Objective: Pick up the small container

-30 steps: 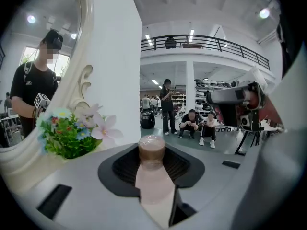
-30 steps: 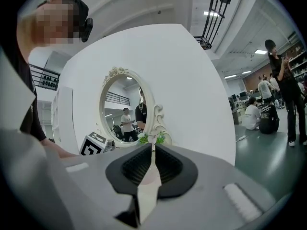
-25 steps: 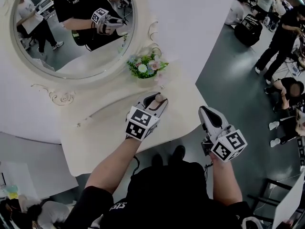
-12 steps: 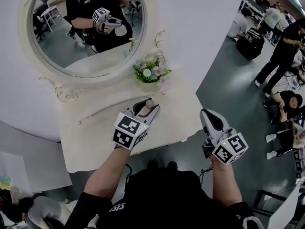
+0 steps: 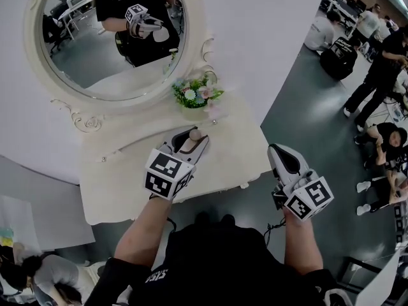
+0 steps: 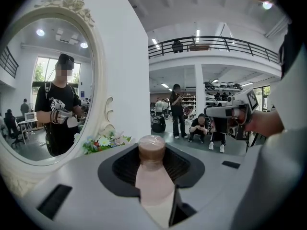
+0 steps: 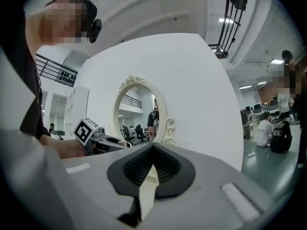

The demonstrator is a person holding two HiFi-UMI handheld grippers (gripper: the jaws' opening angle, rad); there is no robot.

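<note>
— White wall and grey floor frame one cream dressing table (image 5: 121, 171). What stands on it, from the left?
— One oval mirror (image 5: 108, 43) in a carved frame, its top cut off by the picture's edge. At the mirror's right foot is one small bunch of flowers (image 5: 194, 94).
— And the tongs?
— Two. The left gripper (image 5: 189, 144) is over the table top, just in front of the flowers. Its jaws are clamped on one small container (image 6: 152, 150), pale pink with a brown wrapped top, upright between them.
— Is the container off the table?
— That cannot be told. The jaws hide its lower part, and the head view shows only its top.
— The other gripper?
— The right gripper (image 5: 285, 160) hangs past the table's right edge, over the floor and well apart from the container. Its jaws are closed together with nothing between them.
— Anything further right?
— Several people (image 5: 376, 62) stand or crouch on the floor. They are small, and some are cut off at the edge, so their number is unclear.
</note>
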